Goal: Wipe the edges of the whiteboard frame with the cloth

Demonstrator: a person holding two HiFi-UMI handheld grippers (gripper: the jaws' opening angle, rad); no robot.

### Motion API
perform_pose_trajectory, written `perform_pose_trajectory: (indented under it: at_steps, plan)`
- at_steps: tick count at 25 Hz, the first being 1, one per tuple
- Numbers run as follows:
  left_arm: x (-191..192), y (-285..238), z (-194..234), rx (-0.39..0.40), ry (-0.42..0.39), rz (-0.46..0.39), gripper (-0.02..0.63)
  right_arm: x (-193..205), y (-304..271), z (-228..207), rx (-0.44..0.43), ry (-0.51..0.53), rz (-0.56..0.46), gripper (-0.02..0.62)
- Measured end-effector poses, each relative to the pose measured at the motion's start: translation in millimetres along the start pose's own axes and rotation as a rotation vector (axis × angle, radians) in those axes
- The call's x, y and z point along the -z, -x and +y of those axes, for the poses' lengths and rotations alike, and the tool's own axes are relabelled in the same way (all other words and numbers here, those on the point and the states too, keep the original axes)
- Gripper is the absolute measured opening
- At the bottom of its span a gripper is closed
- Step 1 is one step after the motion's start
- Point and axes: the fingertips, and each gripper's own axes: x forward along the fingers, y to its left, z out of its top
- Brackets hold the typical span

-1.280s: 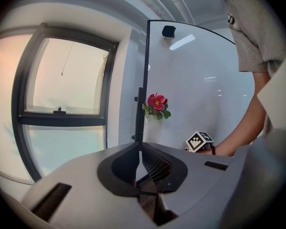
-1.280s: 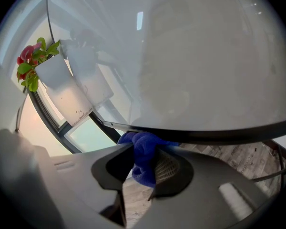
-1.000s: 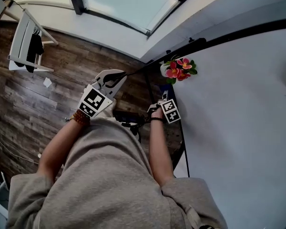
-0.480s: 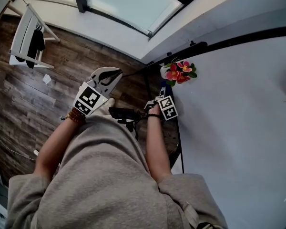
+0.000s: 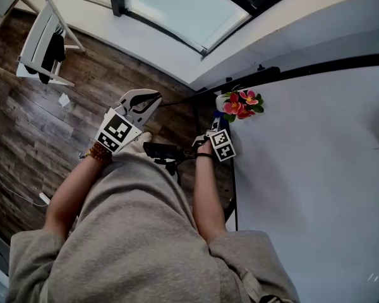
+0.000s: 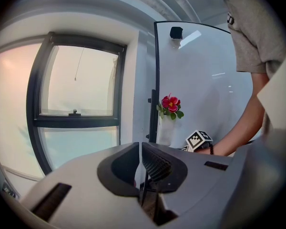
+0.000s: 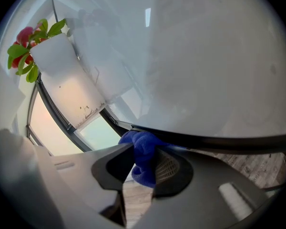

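Your right gripper [image 7: 144,151] was clamped on the blue cloth [image 7: 140,165], low centre of its view, against the black whiteboard frame [image 7: 209,140] — wiping, I judge. Your left gripper [image 6: 139,162] was closed, empty. Next — slide with steady pressure along that edge.

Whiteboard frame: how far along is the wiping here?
Done: no wiped stretch can be told apart from the rest. In hand: the right gripper clamps the blue cloth, which meets the black frame edge near the flowers. The left gripper is shut and empty. Left: seemingly the rest of that edge and the other sides.
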Motion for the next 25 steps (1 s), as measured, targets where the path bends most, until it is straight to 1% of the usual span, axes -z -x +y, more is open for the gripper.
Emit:
perform_pose_trajectory:
  at_steps: [6, 17, 21, 25]
  plan:
    - [1, 4, 6, -0.018, -0.001, 0.002, 0.026, -2, -7, 6, -0.02, -0.024, -0.01, 0.109]
    - [6, 12, 19, -0.046, 0.003, 0.015, 0.026, -3, -23, 21, -0.057, -0.032, -0.016, 0.109]
    - [7, 15, 27, -0.06, 0.005, 0.018, 0.026, -4, -31, 28, -0.071, -0.014, -0.018, 0.109]
    - [6, 17, 32, -0.064, 0.006, 0.012, 0.026, -5, -36, 32, -0.106, 0.011, -0.023, 0.109]
